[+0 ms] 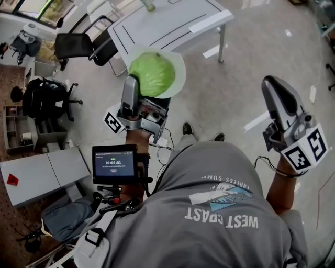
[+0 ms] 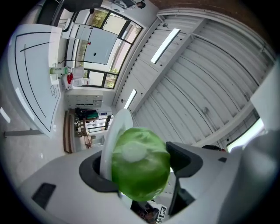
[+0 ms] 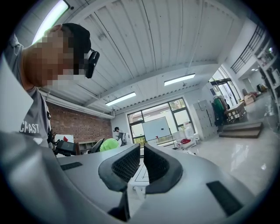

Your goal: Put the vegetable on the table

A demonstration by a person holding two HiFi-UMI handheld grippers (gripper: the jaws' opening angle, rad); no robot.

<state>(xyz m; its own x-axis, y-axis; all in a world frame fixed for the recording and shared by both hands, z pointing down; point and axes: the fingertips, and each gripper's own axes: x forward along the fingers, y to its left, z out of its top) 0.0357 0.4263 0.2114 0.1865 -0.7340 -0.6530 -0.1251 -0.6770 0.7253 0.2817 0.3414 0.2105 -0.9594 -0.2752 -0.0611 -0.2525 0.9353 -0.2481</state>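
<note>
A round green cabbage (image 1: pixel 152 74) rests against a white plate (image 1: pixel 179 67), both held up in the air over the floor. My left gripper (image 1: pixel 142 98) is closed on them from below. In the left gripper view the cabbage (image 2: pixel 140 164) fills the gap between the jaws, and the plate (image 2: pixel 114 135) stands on edge against the left one. My right gripper (image 1: pixel 273 86) is raised at the right, apart from them, shut with nothing in it. Its pads (image 3: pixel 127 165) nearly touch. The cabbage (image 3: pixel 108 145) shows small at the left of that view.
A white table (image 1: pixel 157 23) with a bottle (image 1: pixel 148 5) on it stands just beyond the plate. Black chairs (image 1: pixel 78 46) are at its left. A small screen (image 1: pixel 114 164) is mounted at the person's chest. A grey cabinet (image 1: pixel 42 175) sits at the lower left.
</note>
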